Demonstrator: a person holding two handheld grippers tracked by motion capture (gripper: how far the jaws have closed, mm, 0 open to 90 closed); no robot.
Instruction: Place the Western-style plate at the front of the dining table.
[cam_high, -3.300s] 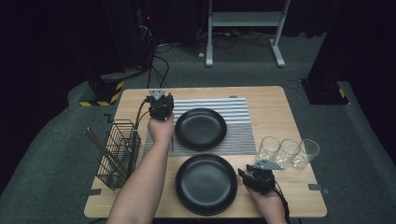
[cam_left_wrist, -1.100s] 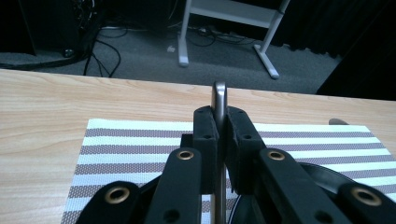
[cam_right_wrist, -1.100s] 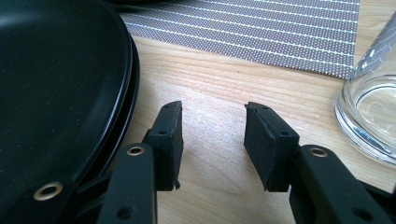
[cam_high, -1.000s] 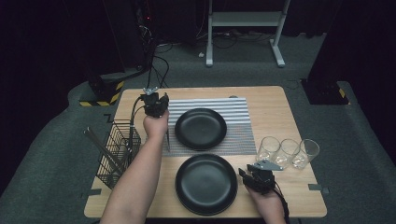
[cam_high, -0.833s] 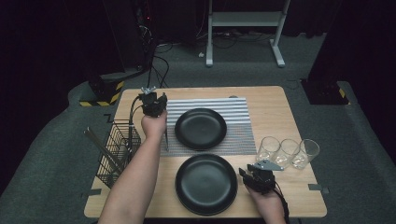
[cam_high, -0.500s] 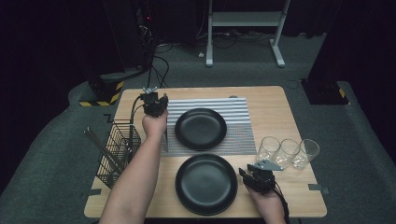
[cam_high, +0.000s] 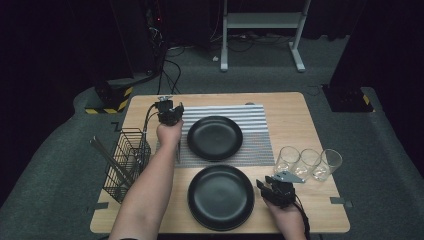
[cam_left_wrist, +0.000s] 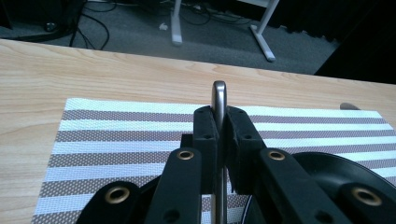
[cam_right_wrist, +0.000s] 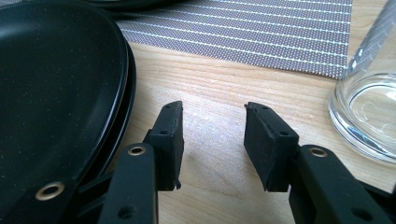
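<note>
1 slim metal utensil handle (cam_left_wrist: 219, 100), rounded tip, upright

Bright light is shining down on the light wooden table (cam_high: 290, 115), while the room behind it is staying very dark. The shiny black round plate (cam_high: 220, 197) beside the right gripper (cam_high: 278, 191) is catching a soft pale glare. In the right gripper view, small soft shadows are lying under the jaws, and the clear drinking glass (cam_right_wrist: 369, 107) near the edge is looking blurry. In the left gripper view, the close jaws are looking fuzzy, and the thin silver metal handle (cam_left_wrist: 218, 100) is gleaming.
</note>
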